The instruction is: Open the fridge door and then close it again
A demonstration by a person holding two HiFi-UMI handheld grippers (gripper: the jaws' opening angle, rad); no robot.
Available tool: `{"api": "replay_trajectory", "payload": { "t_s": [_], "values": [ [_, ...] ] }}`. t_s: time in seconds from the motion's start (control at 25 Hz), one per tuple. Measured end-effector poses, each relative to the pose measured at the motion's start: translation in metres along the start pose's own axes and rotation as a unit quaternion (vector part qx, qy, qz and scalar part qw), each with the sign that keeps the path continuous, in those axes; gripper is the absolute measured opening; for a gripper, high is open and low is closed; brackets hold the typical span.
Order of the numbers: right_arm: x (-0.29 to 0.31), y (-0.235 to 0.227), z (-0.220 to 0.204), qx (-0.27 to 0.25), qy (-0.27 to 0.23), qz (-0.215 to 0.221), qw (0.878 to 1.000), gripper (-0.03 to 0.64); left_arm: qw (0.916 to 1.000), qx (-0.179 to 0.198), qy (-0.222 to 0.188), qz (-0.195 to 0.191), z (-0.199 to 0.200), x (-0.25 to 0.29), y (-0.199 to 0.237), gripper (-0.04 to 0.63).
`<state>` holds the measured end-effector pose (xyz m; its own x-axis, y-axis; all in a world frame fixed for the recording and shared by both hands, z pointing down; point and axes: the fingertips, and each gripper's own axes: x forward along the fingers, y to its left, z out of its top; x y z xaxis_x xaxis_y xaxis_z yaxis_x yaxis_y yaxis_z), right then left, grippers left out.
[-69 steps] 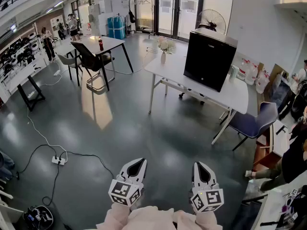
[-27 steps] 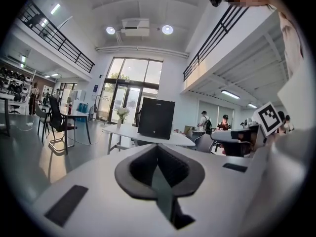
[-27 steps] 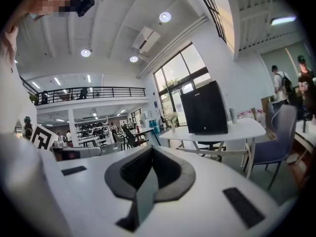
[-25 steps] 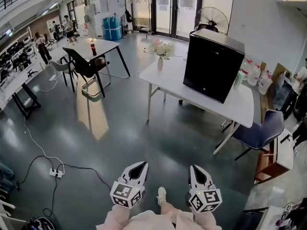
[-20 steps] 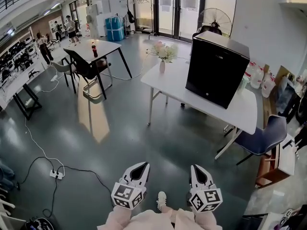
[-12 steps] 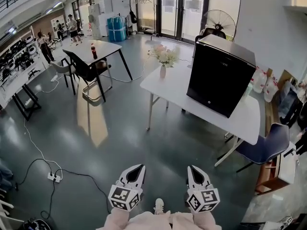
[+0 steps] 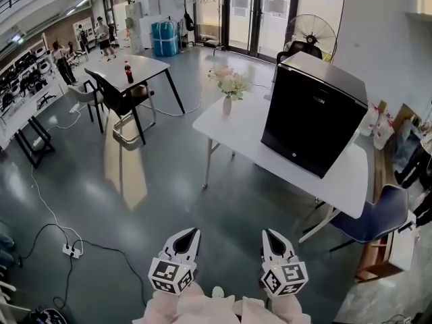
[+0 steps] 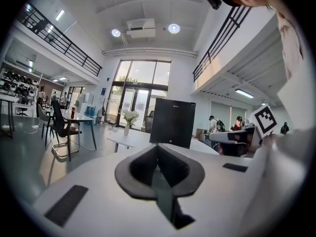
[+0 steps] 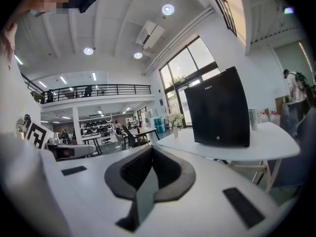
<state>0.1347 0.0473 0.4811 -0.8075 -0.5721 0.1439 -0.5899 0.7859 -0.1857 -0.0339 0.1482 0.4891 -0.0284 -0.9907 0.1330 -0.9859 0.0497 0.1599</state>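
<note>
A black mini fridge [image 7: 312, 123] stands with its door closed on a white table [image 7: 245, 136], ahead and to the right in the head view. It also shows small in the left gripper view, fridge [image 8: 173, 123], and larger in the right gripper view, fridge [image 9: 217, 110]. My left gripper [image 7: 194, 231] and right gripper [image 7: 268, 233] are held side by side low in the head view, well short of the table. Both are shut with nothing between the pads, as the left gripper [image 8: 158, 146] and right gripper [image 9: 150, 150] views show.
A vase of flowers [image 7: 228, 86] stands on the table's left end. A blue chair [image 7: 379, 217] sits at the right of the table. Farther left are a second table [image 7: 128, 69] with a bottle, a black chair [image 7: 119, 98] and a power strip [image 7: 68, 250] with cables on the floor.
Both grippers have travelled forward across the floor toward the white table, so the fridge looks larger and nearer. Their jaws stayed shut.
</note>
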Motion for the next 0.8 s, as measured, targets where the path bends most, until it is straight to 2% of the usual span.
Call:
{"api": "replay_trajectory", "payload": {
  "t_s": [0.2, 0.4, 0.8],
  "values": [
    [0.014, -0.008, 0.004, 0.001, 0.001, -0.004, 1.0, 0.011, 0.9999, 0.015, 0.003, -0.004, 0.006, 0.016, 0.01, 0.011],
    [0.034, -0.015, 0.001, 0.003, 0.005, -0.007, 1.0, 0.011, 0.9999, 0.013, 0.006, -0.006, 0.006, 0.04, 0.027, 0.011],
    [0.101, -0.048, 0.019, 0.003, 0.006, -0.037, 0.999, 0.011, 0.9985, 0.023, -0.001, -0.05, 0.036, 0.125, 0.051, 0.011]
  ]
}}
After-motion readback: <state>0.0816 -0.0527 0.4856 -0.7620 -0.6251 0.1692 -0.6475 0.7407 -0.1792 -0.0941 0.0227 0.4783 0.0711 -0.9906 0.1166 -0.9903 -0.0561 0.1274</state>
